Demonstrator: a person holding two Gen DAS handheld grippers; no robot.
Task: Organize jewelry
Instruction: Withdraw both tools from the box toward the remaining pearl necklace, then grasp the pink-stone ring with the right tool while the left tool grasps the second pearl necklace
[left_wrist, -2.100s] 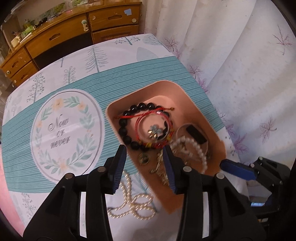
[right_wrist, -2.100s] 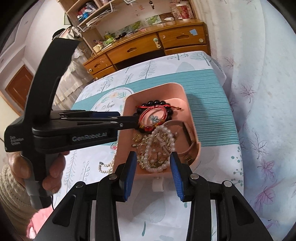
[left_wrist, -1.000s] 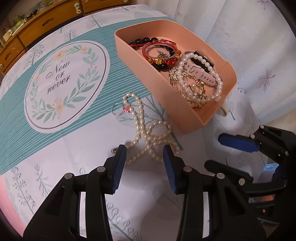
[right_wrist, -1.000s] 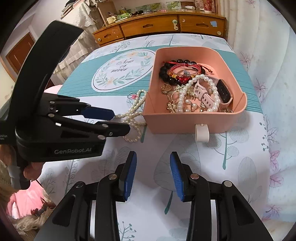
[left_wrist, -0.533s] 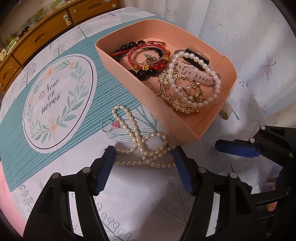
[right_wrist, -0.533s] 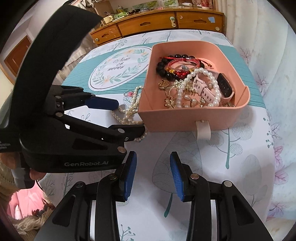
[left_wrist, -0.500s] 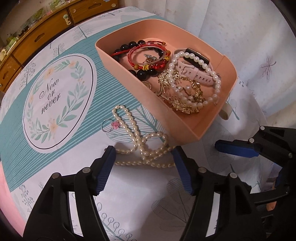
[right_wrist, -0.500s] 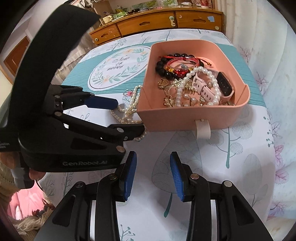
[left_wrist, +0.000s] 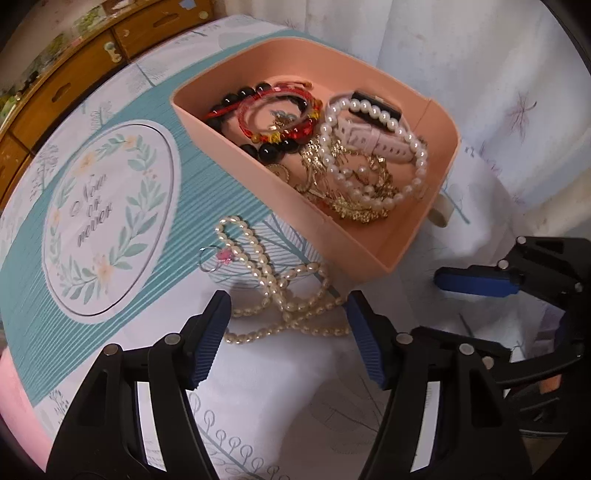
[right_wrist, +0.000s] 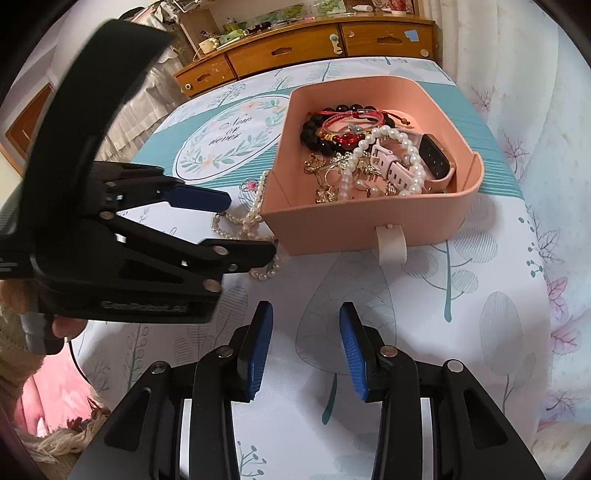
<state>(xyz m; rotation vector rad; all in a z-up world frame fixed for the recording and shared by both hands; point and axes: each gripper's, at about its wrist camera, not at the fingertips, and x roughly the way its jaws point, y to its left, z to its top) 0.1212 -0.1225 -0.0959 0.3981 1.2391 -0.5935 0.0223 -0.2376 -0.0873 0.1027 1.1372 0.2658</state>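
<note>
A pink open box (left_wrist: 373, 251) (right_wrist: 332, 229) holds a black bead bracelet (left_wrist: 273, 149), red bracelets (right_wrist: 341, 127), a pearl bracelet (left_wrist: 373, 192), gold chains (left_wrist: 354, 206) and a pink watch (right_wrist: 436, 162). A pearl necklace (left_wrist: 280, 291) (right_wrist: 251, 218) and a small ring with a pink stone (left_wrist: 216, 256) lie on the cloth left of the box. My left gripper (left_wrist: 288, 321) (right_wrist: 243, 225) is open, its jaws spread wide on either side of the necklace. My right gripper (right_wrist: 306, 347) is open and empty in front of the box; one blue finger (left_wrist: 476, 282) shows in the left wrist view.
The table has a white and teal cloth with a leaf wreath print (left_wrist: 99, 218). A wooden dresser (right_wrist: 306, 48) stands behind it. White curtains (left_wrist: 498, 74) hang to the right. The box has a white pull tab (right_wrist: 391, 245) on its front.
My left gripper came back from over the box, dropped toward the pearl necklace and opened wider. My right gripper drew back from the box and stayed open.
</note>
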